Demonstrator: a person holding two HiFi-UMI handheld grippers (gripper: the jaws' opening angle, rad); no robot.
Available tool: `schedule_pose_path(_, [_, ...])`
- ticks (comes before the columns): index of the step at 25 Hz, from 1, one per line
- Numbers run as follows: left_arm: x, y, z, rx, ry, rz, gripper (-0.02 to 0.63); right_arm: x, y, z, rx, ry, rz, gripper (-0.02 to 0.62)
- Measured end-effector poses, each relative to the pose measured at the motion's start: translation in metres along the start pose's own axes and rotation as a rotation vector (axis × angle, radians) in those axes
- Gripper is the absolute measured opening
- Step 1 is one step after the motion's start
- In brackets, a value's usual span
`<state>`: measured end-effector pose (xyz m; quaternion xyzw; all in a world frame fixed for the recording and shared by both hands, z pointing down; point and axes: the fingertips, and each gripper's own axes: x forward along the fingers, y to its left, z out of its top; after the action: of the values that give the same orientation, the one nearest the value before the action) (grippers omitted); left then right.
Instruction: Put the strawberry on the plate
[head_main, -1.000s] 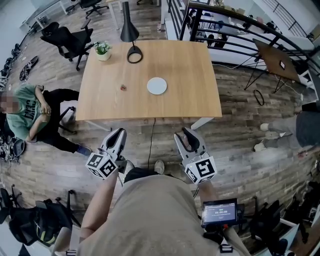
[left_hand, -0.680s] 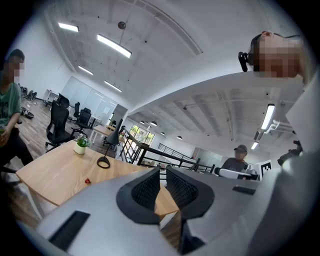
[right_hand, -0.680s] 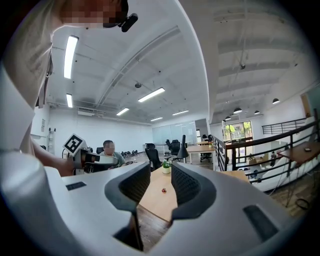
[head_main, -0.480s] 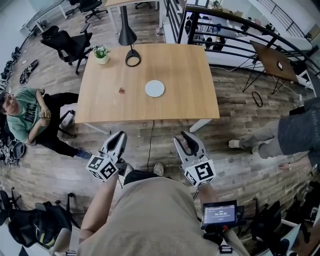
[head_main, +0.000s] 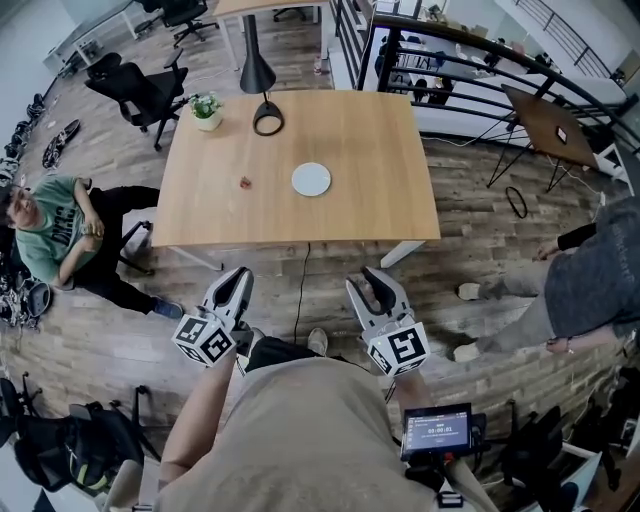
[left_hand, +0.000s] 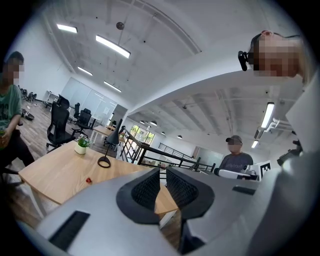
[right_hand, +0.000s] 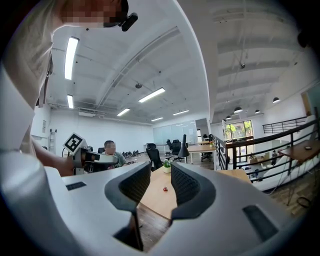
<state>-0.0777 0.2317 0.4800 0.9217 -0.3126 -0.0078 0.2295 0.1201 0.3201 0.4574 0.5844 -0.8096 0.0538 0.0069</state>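
Passer-by (head_main: 590, 290) at right has stepped nearer; both grippers remain short of the table (head_main: 380, 200). Left gripper (head_main: 238, 280) jaws stand a narrow slit apart, right gripper (head_main: 372, 283) wider, both empty. Strawberry (head_main: 244, 182) lies left of plate (head_main: 311, 180), apart. Risk: a hasty pinch rolls or bruises it.

Red strawberry (head_main: 244, 182), white plate (head_main: 311, 180), light-brown wooden table (head_main: 370, 165), black lamp (head_main: 257, 68), green plant (head_main: 205, 100) in white pot (head_main: 208, 119).

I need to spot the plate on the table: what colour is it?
The plate is plain white; the head view shows it best.
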Motion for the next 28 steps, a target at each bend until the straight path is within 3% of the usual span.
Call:
schedule_pose_path(16, [-0.030,0.051,-0.005,-0.061,-0.018,0.113,0.043,0.058,0.018,-0.020,0.006,0.058,0.094,0.118])
schedule_pose_path(21, [-0.011,0.087,-0.001,-0.087,0.009,0.096,0.043,0.098,0.020,-0.019,0.003,0.074,0.086,0.118])
schedule_pose_path(28, [0.040,0.135,0.038,-0.081,0.023,0.034,0.043,0.160,0.008,-0.014,-0.003,0.105,0.050,0.118])
